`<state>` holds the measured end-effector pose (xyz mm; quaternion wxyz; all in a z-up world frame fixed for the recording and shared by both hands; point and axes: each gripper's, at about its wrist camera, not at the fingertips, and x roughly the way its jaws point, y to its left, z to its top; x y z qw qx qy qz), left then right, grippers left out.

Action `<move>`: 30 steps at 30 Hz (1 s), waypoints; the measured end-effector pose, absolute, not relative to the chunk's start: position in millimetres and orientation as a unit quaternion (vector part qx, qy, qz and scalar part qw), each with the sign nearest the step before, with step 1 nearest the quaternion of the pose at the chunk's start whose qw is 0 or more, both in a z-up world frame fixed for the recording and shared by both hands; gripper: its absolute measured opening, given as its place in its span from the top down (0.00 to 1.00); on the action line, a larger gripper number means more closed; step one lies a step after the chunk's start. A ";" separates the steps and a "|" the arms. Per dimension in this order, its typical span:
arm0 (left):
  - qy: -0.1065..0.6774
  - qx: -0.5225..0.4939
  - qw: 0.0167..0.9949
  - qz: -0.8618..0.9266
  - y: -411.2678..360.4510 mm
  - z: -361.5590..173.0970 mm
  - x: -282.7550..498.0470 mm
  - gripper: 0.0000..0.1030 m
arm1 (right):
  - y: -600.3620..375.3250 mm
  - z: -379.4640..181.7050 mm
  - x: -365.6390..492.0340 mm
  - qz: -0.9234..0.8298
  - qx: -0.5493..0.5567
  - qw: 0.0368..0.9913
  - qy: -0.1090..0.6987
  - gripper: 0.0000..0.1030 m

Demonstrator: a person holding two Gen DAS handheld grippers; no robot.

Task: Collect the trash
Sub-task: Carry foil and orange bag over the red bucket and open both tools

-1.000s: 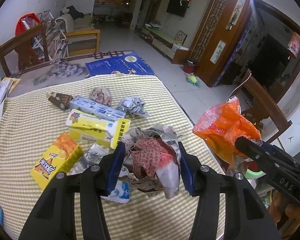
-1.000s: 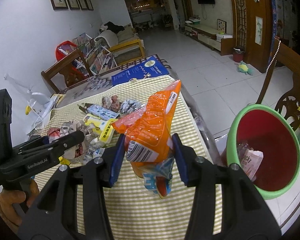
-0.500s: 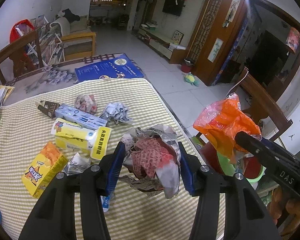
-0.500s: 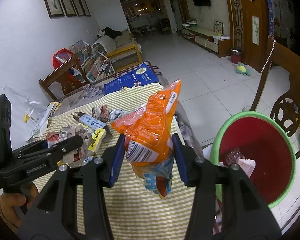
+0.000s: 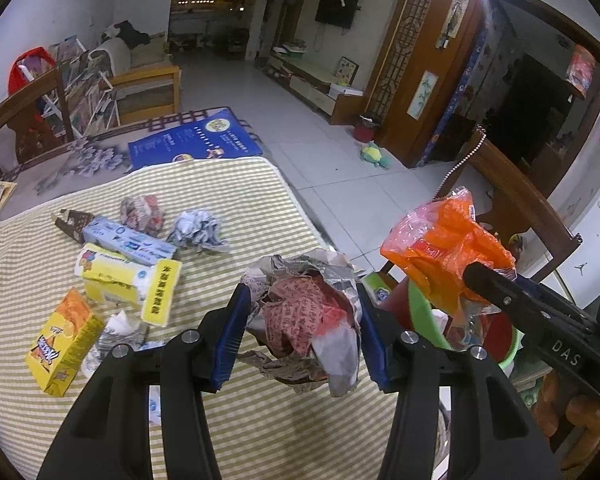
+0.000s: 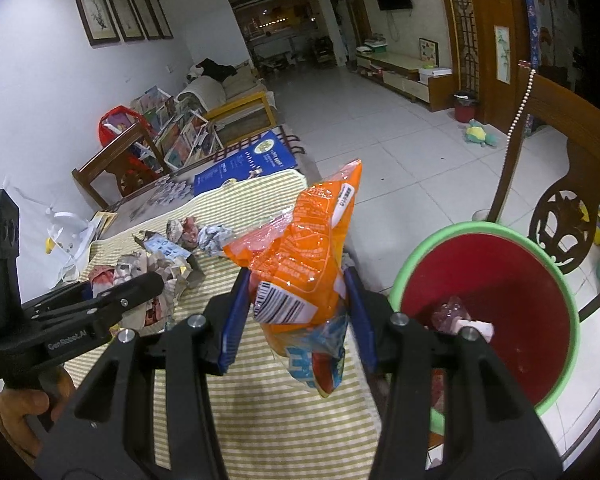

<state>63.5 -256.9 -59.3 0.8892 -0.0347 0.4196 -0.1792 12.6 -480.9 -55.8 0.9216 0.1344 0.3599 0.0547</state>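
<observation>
Over the last second both hands have carried their loads off toward the right edge of the worktop (image 5: 260, 432), and the bin (image 6: 556, 364) now sits closer and fuller in the right wrist view than it did, its green rim just beside the orange bag (image 6: 300, 276). From the left side the litter on the striped cloth has slid away to the left, so the left gripper (image 5: 298, 328) has moved along too. I judge both pieces are on their way to the bin, with the drop not yet made.

The right gripper (image 6: 296, 312) has its fingers (image 6: 232, 320) closed in on the orange bag, pinching it near the barcode; the bag stands up between them and its blue lower end hangs free, over the edge of the worktop, not yet above the bin's mouth.

The left gripper's fingers (image 5: 230, 340) are clamped on a wad of crumpled newspaper (image 5: 304, 316), held clear of the cloth, near the bag.

Left behind on the cloth are a yellow box (image 5: 60, 344), a yellow-and-white carton (image 5: 128, 284), a pale blue box (image 5: 128, 240) and two paper balls (image 5: 196, 230). The bin already holds a few scraps.
</observation>
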 end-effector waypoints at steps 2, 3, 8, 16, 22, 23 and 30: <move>0.418 -0.034 0.889 -0.184 -265.0 -57.8 63.7 0.52 | -489.3 -56.0 10.7 0.048 0.136 0.923 0.358 0.56; 0.418 -0.033 0.888 -0.188 -270.6 -57.5 64.0 0.52 | -493.4 -56.2 9.3 0.045 0.137 0.923 0.357 0.56; 0.412 -0.022 0.885 -0.216 -301.6 -51.6 66.8 0.52 | -523.6 -53.2 -3.1 0.013 0.144 0.926 0.349 0.56; 0.407 0.006 0.870 -0.278 -366.3 -46.8 67.5 0.52 | -580.5 -57.4 -28.1 -0.057 0.172 0.922 0.342 0.56; 0.408 0.029 0.855 -0.320 -412.5 -48.4 64.7 0.52 | -618.3 -61.0 -48.2 -0.104 0.189 0.916 0.337 0.56; 0.409 0.032 0.852 -0.326 -420.0 -49.0 64.7 0.52 | -623.2 -61.7 -49.2 -0.108 0.191 0.915 0.338 0.56; 0.421 0.041 0.834 -0.354 -453.1 -56.9 68.3 0.52 | -645.5 -64.1 -53.9 -0.128 0.197 0.911 0.339 0.56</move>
